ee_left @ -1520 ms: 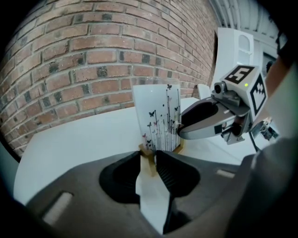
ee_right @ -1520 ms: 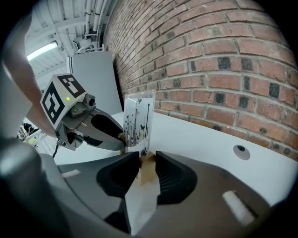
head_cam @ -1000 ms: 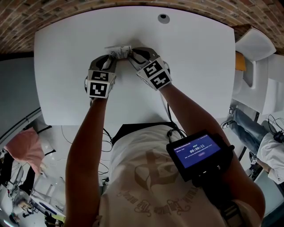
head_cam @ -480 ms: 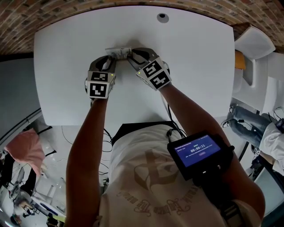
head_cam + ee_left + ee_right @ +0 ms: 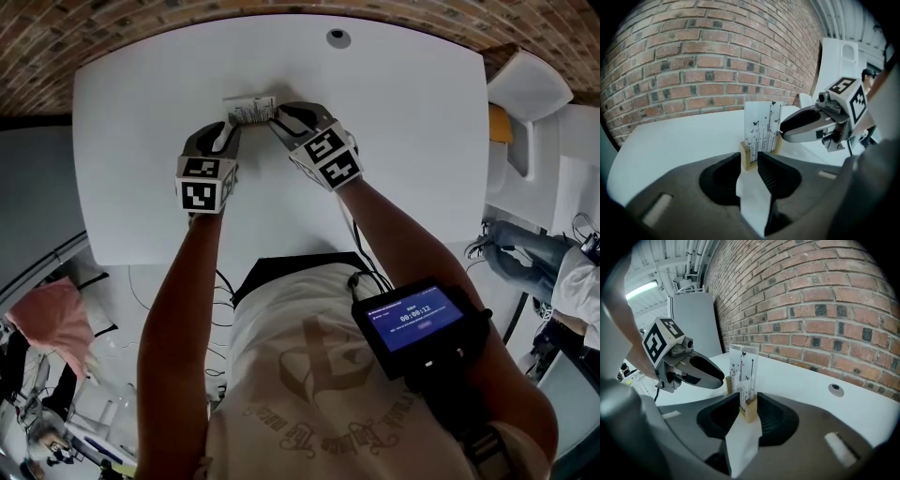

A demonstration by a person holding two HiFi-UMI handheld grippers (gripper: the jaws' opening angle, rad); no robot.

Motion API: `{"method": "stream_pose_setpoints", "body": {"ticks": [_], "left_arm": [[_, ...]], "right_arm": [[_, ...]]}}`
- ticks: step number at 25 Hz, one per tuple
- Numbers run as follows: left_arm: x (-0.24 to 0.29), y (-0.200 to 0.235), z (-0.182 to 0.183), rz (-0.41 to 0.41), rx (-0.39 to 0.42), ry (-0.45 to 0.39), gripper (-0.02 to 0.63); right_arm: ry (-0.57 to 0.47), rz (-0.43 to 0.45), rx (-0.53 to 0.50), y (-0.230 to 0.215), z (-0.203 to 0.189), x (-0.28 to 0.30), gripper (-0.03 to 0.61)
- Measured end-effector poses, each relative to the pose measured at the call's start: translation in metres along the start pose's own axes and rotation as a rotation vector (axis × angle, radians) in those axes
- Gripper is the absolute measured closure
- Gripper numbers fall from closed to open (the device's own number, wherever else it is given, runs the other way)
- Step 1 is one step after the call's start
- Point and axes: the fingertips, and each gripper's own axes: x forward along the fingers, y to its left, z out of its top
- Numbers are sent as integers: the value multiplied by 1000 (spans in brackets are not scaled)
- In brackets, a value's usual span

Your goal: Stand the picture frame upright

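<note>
The picture frame (image 5: 249, 109) stands upright on the white table (image 5: 403, 141), toward its far side. It is a pale panel printed with black stems and butterflies (image 5: 762, 126), set in small wooden feet (image 5: 750, 409). My left gripper (image 5: 232, 127) holds its left end, the jaws closed on the wooden foot (image 5: 748, 158). At the other end my right gripper (image 5: 275, 117) grips the right foot in the same way. In each gripper view the opposite gripper's finger (image 5: 806, 124) (image 5: 705, 371) reaches in at the panel's far end.
A round cable grommet (image 5: 337, 37) sits near the table's far edge, by the brick wall (image 5: 708, 61). White chairs (image 5: 534, 89) and a seated person's legs (image 5: 525, 258) are off to the right. A screen (image 5: 412, 323) is strapped to my right forearm.
</note>
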Motion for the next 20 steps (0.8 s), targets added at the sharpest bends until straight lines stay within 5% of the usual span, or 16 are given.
{"method": "stream_pose_setpoints", "body": {"ticks": [8, 20], "left_arm": [[-37, -6, 5, -14, -43, -78, 503], [-117, -32, 2, -24, -53, -205, 610]], "right_arm": [[-60, -50, 83, 5, 11, -25, 486], [-170, -108, 100, 43, 30, -90, 571]]}}
